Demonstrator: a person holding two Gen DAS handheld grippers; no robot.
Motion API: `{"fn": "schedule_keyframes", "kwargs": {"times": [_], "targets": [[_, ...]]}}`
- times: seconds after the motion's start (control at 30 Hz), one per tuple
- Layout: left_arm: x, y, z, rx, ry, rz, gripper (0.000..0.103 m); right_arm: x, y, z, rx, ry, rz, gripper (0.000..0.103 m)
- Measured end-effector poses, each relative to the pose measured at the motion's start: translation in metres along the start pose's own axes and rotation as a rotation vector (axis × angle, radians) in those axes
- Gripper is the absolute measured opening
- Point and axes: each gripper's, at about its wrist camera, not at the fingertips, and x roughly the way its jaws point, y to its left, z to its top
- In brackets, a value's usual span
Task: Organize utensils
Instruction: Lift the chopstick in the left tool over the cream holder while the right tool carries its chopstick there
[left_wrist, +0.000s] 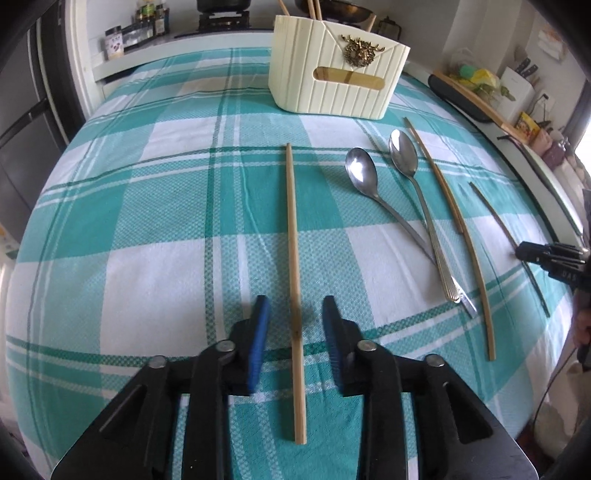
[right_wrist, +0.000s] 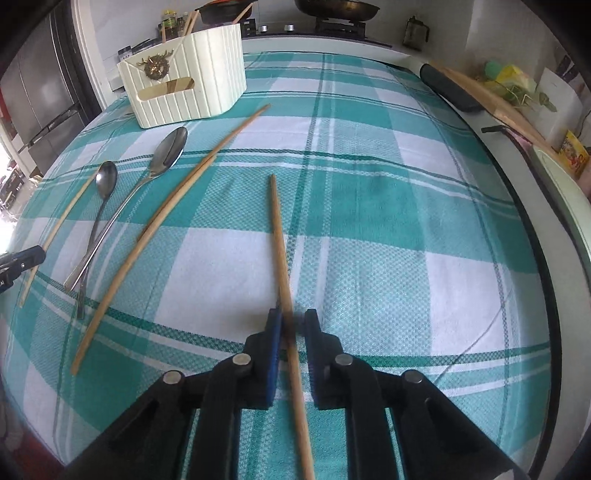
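Note:
My left gripper (left_wrist: 295, 308) is open, its blue pads on either side of a wooden chopstick (left_wrist: 293, 236) that lies on the checked cloth. My right gripper (right_wrist: 293, 320) is open but narrow around another chopstick (right_wrist: 279, 236); the stick touches the left pad, with a gap to the right pad. Two metal spoons (left_wrist: 364, 173) (left_wrist: 404, 149) and a pair of chopsticks (left_wrist: 452, 210) lie between the two grippers. A cream ribbed utensil holder (left_wrist: 332, 85) stands at the far side with several chopsticks in it. It also shows in the right wrist view (right_wrist: 192, 81).
A teal and white checked cloth (left_wrist: 147, 206) covers the table. A black tray with a wooden board (left_wrist: 469, 98) lies along the right edge. A stove with pans and jars (left_wrist: 147, 22) stands behind the table.

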Motion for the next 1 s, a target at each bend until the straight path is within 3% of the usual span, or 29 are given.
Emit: {"fn": "schedule_keyframes", "kwargs": {"times": [0.07, 0.1, 0.23, 0.33, 0.37, 0.4, 0.43, 0.47, 0.57, 0.73, 0.87, 1.0], "targets": [[0.005, 0.003, 0.011, 0.009, 0.014, -0.019, 0.061, 0.003, 0.000, 0.008, -0.006, 0.039, 0.040, 0.042], [0.009, 0.005, 0.018, 0.021, 0.020, -0.023, 0.061, 0.006, 0.002, 0.013, -0.028, 0.060, 0.051, 0.048], [0.032, 0.008, 0.048, 0.068, 0.061, -0.016, 0.059, 0.019, 0.015, 0.033, -0.110, 0.099, 0.035, 0.048], [0.047, 0.003, 0.072, 0.113, 0.099, 0.020, 0.056, 0.029, 0.014, 0.054, -0.099, 0.109, 0.020, 0.045], [0.052, 0.000, 0.079, 0.131, 0.107, 0.038, 0.050, 0.033, 0.013, 0.063, -0.090, 0.110, 0.016, 0.034], [0.056, 0.000, 0.086, 0.141, 0.111, 0.057, 0.037, 0.036, 0.012, 0.072, -0.086, 0.110, 0.012, 0.019], [0.059, -0.001, 0.092, 0.143, 0.110, 0.061, 0.027, 0.041, 0.010, 0.080, -0.076, 0.121, 0.021, 0.011], [0.061, -0.001, 0.097, 0.137, 0.112, 0.053, 0.006, 0.046, 0.008, 0.088, -0.053, 0.123, 0.038, 0.006], [0.062, 0.001, 0.103, 0.106, 0.099, 0.043, 0.004, 0.049, 0.002, 0.103, 0.000, 0.090, 0.052, 0.006], [0.007, 0.006, 0.095, 0.051, -0.060, -0.032, 0.004, -0.012, 0.000, 0.104, 0.039, -0.111, 0.143, 0.006], [-0.056, 0.007, 0.090, 0.036, -0.209, -0.105, 0.004, -0.084, 0.011, 0.094, -0.028, -0.290, 0.162, 0.006], [-0.097, 0.006, 0.090, 0.039, -0.301, -0.139, 0.004, -0.134, 0.017, 0.093, -0.062, -0.408, 0.159, 0.006]]}}
